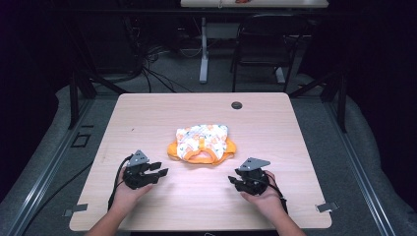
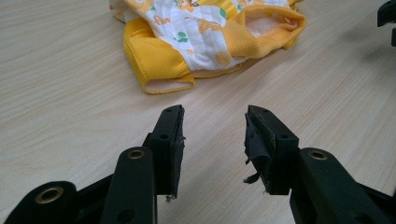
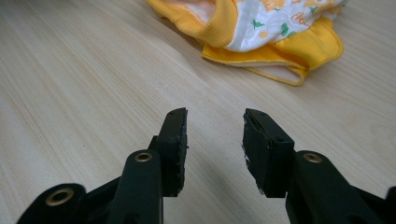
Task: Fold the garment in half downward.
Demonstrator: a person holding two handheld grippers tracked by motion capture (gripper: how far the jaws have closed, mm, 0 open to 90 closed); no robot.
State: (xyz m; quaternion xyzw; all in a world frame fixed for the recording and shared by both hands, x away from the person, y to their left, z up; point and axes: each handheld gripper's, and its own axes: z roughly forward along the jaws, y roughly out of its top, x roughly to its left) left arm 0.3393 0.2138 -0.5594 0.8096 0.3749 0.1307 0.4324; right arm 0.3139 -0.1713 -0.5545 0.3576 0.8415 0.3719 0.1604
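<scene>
While both tools sit low in the frame with nothing between their jaws, the folding looks finished or paused. In the high view the left gripper (image 1: 156, 173) at lower left and the right gripper (image 1: 236, 181) at lower right both have their jaws spread, each held in a hand above bare wood and pointing toward the middle. Between and just above them, near the centre of the table (image 1: 147, 113), lies a small yellow baby garment (image 1: 201, 143) with a white printed panel, bunched into a compact bundle. Neither gripper touches it. Judging from this, what remains is either another fold or simply withdrawing.
</scene>
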